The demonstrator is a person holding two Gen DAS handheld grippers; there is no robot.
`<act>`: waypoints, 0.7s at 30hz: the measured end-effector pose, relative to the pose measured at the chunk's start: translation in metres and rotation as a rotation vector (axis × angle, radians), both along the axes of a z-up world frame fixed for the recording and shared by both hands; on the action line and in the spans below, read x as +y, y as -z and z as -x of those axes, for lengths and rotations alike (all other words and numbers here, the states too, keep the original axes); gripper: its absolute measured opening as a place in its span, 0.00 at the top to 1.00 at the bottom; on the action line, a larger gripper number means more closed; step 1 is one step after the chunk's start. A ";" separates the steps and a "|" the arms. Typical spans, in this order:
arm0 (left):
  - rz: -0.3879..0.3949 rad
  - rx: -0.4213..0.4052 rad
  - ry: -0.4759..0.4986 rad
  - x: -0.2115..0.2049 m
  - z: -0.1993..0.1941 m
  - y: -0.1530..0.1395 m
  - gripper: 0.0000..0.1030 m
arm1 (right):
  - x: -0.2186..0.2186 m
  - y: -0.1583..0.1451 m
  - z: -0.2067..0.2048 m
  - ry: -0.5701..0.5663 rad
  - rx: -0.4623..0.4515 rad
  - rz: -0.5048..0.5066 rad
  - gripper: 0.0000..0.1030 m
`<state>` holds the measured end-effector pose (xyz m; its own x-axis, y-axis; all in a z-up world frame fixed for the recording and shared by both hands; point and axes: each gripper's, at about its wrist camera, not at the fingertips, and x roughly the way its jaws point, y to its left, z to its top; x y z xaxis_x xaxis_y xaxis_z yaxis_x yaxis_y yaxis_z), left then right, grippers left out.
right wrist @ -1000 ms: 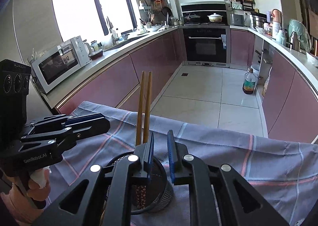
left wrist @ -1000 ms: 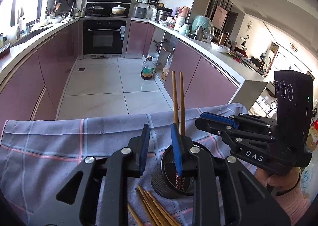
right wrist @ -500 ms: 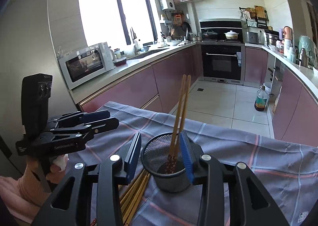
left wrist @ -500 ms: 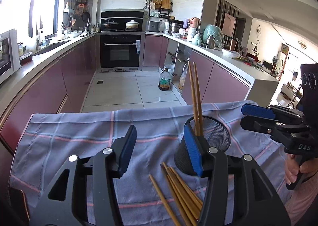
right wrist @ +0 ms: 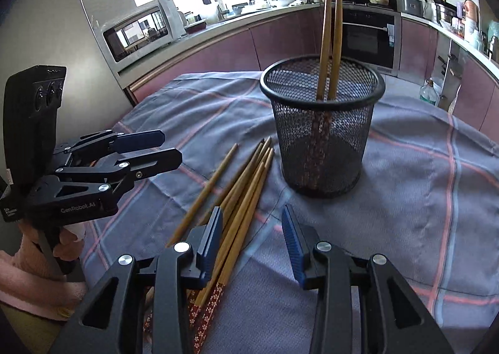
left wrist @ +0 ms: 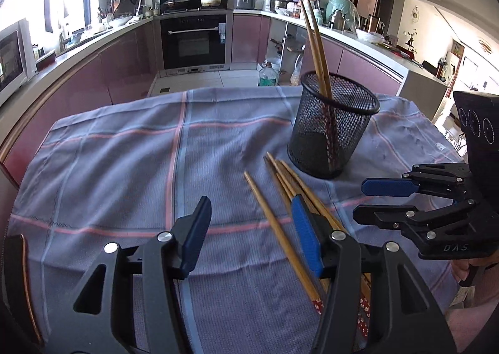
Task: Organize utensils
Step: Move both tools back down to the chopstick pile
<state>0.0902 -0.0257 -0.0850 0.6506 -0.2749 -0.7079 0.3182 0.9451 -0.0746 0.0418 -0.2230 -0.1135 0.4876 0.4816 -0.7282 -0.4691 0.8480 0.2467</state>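
Two wrist views of a cloth-covered surface [left wrist: 124, 148] carrying a black mesh cup [left wrist: 332, 125] and a loose bundle of chopsticks [left wrist: 290, 198]. In the left wrist view the cup stands at centre right, with two chopsticks [left wrist: 313, 39] upright in it, leaning toward the upper left of the frame. The loose bundle lies flat on the cloth just below the cup, its narrow tips close to the cup's base and its patterned ends toward the lower edge of the frame.

The left hand-held gripper [left wrist: 249, 238] is open and empty; its right finger sits over the bundle, and one separate stick runs through the gap between the fingers. The long axis of the bundle runs roughly along the left gripper's line of sight, slanting toward the lower right.

In the right wrist view the right hand-held gripper [right wrist: 252, 241] is likewise open and empty. The loose bundle of chopsticks [right wrist: 240, 195] passes beneath its left finger, slanting from lower left up toward the mesh cup [right wrist: 322, 123] at centre. The other gripper appears at the left edge of this frame.

Judgement: both grippers are near the bundle, which lies between them. Because the sticks run nearly lengthwise to each gripper, either one would likely need to turn so its fingers close across the sticks.
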 end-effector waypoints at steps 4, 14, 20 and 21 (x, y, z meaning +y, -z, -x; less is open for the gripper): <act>-0.013 0.033 0.012 -0.004 0.003 0.014 0.48 | -0.001 0.010 0.002 0.013 0.026 0.007 0.64; -0.033 0.084 0.033 -0.018 0.001 0.028 0.50 | 0.008 0.019 0.009 0.017 0.014 0.071 0.71; -0.038 0.111 0.036 -0.020 -0.002 0.034 0.55 | 0.017 0.020 0.009 0.006 0.004 0.090 0.71; -0.036 0.117 0.036 -0.020 -0.002 0.035 0.56 | 0.018 0.020 0.009 0.006 0.001 0.093 0.71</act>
<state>0.0926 -0.0456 -0.1198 0.5530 -0.2695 -0.7884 0.3431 0.9359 -0.0792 0.0325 -0.2053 -0.1337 0.4895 0.4084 -0.7705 -0.4634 0.8703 0.1669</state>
